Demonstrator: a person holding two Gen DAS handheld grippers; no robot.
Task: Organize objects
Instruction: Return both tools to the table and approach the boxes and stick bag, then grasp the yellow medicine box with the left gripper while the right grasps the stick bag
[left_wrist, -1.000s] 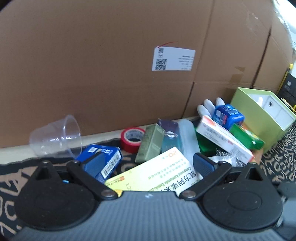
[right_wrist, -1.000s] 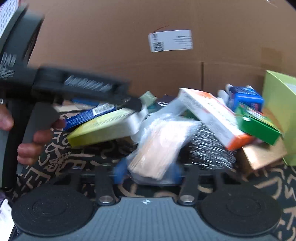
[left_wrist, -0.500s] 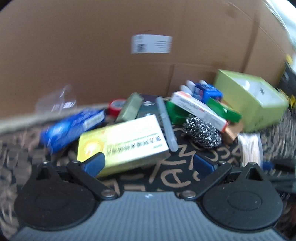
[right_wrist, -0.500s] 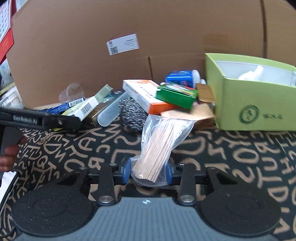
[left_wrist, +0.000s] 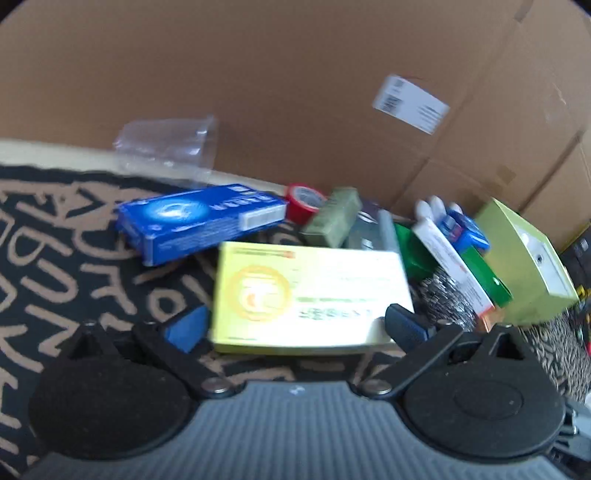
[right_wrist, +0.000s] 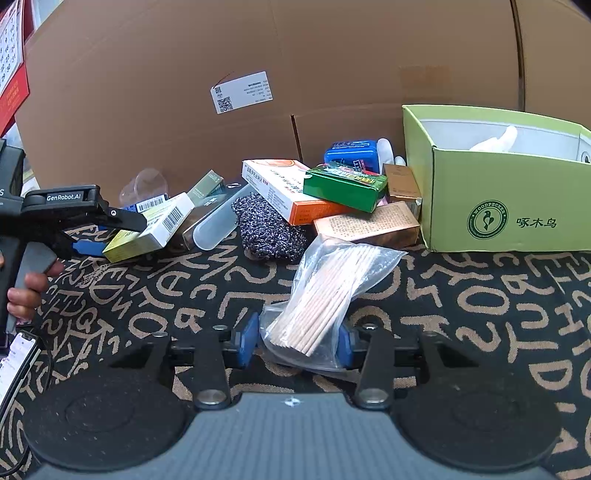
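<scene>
My right gripper is shut on a clear bag of wooden sticks, held just above the patterned mat. My left gripper is shut on a yellow-green medicine box; it also shows in the right wrist view at the far left, tilted up off the mat. The open light green box stands at the right, with white paper inside. A pile of small boxes lies between: orange-white box, green box, brown box, blue pack, steel scourer.
A blue box, red tape roll, olive box and a clear plastic cup lie by the cardboard wall. A phone lies at the left edge. The black patterned mat covers the table.
My right gripper has pulled the bag of sticks back from the pile towards the near mat. My left gripper has closed on the yellow-green box and swung left.
</scene>
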